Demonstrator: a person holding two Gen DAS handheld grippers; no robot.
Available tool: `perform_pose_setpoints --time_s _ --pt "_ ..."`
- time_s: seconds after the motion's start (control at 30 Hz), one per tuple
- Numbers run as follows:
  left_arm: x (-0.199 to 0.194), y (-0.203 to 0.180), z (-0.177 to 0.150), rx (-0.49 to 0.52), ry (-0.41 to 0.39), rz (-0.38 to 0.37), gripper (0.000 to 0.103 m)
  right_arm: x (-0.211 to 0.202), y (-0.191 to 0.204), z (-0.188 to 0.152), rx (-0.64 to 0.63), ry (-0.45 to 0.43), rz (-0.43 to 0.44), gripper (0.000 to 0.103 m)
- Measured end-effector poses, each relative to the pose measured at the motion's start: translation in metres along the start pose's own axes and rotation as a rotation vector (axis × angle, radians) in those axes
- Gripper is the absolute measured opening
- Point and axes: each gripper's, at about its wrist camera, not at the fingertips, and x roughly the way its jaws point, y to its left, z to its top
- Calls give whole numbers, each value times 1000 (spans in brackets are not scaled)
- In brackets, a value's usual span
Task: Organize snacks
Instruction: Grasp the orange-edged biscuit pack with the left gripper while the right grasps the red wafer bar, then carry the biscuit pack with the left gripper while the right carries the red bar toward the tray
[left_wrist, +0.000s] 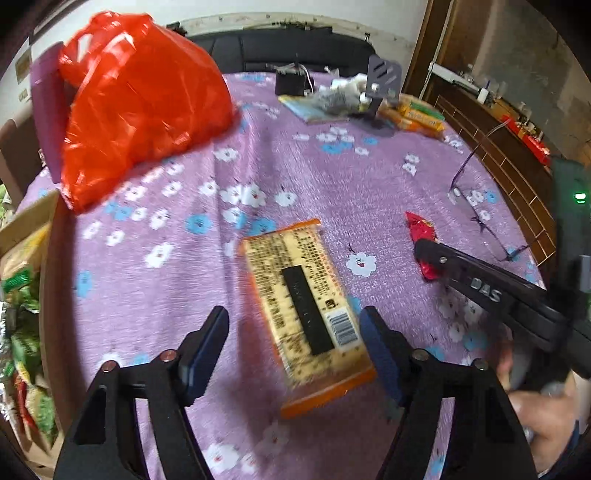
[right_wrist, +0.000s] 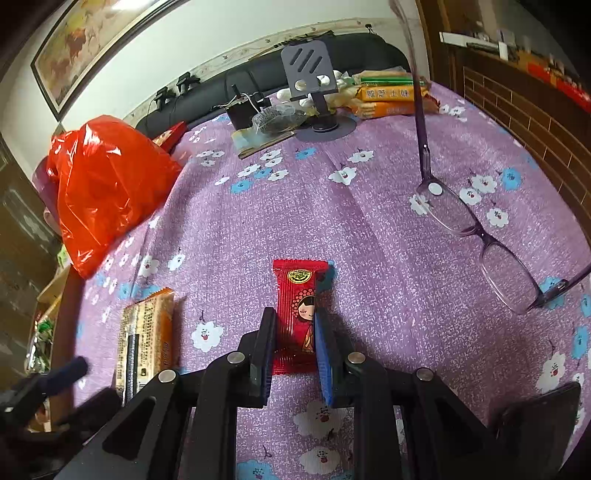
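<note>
My right gripper (right_wrist: 293, 345) is clamped on the small red snack packet (right_wrist: 297, 314), which lies flat on the purple flowered cloth (right_wrist: 369, 229), near me and right of centre; my left gripper (left_wrist: 295, 350) hangs with jaws apart either side of the orange cracker packet (left_wrist: 306, 314), pads not touching it (this view is blurred); so I judge both pickups are under way; next, the left must close on the orange packet, then both lift toward the cardboard box (left_wrist: 26, 236) of snacks at far left.
</note>
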Motion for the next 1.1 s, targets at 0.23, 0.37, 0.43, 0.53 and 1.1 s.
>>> perform_pose_setpoints --time_s 0.23,0.37,0.43,0.53,1.1 --pt "22 -5 1 47 -3 2 52 1 10 -2 -37 8 13 21" --pt "16 12 -11 55 -5 -15 52 0 24 -6 -88 5 34 21" --pt "8 21 -18 64 -7 -25 52 0 34 -10 -129 4 45 21" --pt "-4 43 -33 59 -4 -42 52 -2 53 -17 -190 9 85 21" --pt "-38 75 -48 15 -251 79 52 -16 120 -53 -418 -49 162 21"
